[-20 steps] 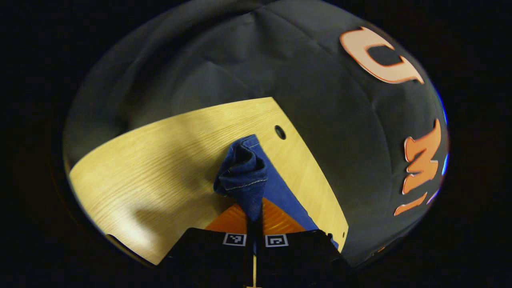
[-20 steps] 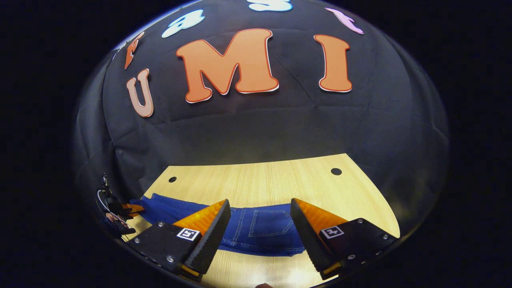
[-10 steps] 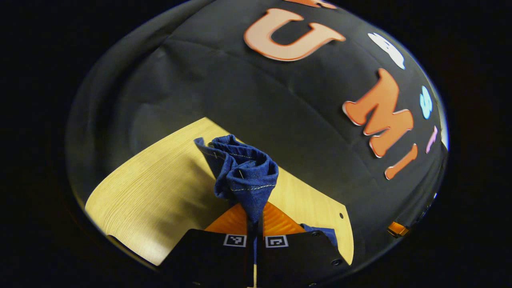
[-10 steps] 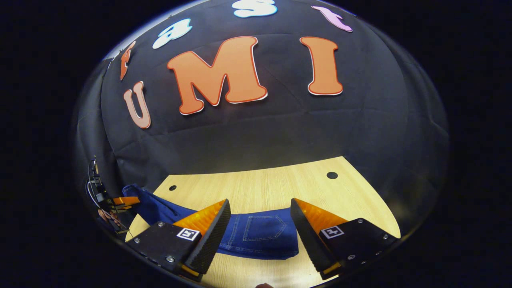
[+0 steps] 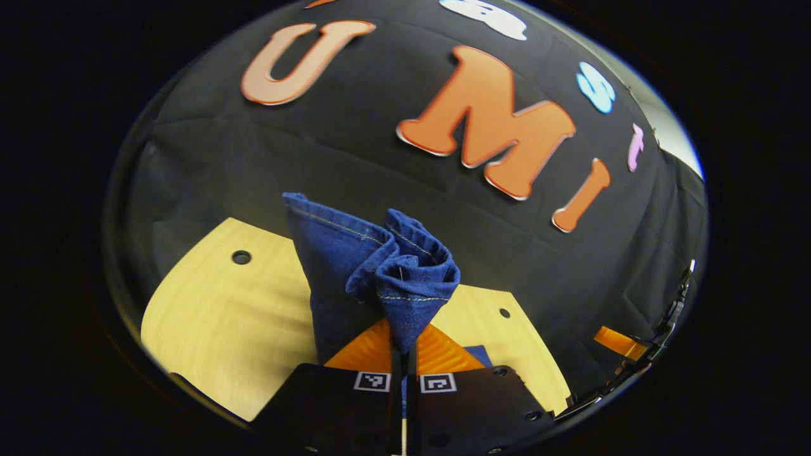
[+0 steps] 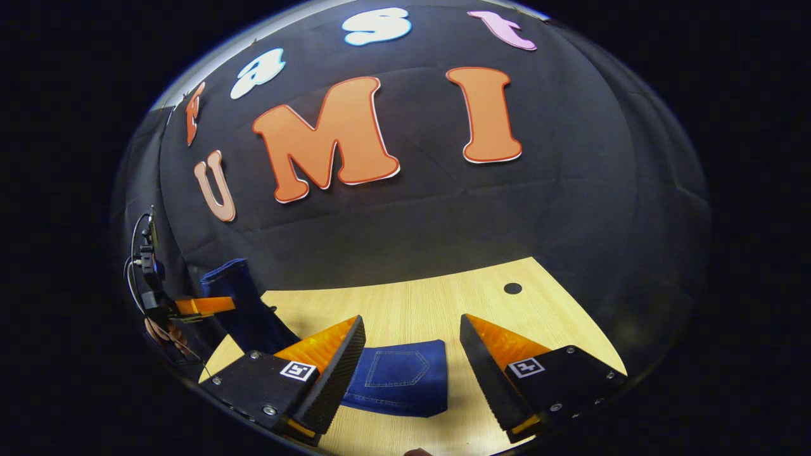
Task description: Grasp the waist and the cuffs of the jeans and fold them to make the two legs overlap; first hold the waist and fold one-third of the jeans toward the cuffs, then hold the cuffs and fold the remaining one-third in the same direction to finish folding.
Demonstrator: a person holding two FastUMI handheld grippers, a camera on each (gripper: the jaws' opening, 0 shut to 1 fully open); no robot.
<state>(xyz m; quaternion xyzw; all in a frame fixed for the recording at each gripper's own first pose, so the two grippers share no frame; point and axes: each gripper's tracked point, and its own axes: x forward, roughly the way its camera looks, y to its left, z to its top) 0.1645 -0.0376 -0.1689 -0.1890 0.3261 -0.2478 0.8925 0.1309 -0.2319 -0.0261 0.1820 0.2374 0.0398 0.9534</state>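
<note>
The blue jeans lie partly on the wooden table point(image 6: 437, 301). Their waist end with a back pocket point(image 6: 396, 377) rests flat just beyond and between my right gripper's fingers. My right gripper point(image 6: 412, 320) hovers open above it, touching nothing. My left gripper point(image 5: 405, 329) is shut on the bunched cuff end of the jeans point(image 5: 408, 278), holding it up off the table. In the right gripper view the left gripper point(image 6: 196, 306) is at the far left, with the lifted leg point(image 6: 237, 301) rising steeply from the table.
The table has small round holes point(image 6: 512, 288) point(image 5: 241, 256) near its back corners. The booth's black cloth wall stands close behind the table's back edge. An orange finger of the right gripper point(image 5: 618, 342) shows at the far right of the left gripper view.
My left gripper has raised the cuffs and swung round towards the waist end. The leg now stands up off the table and less denim lies flat. The right gripper stays open.
</note>
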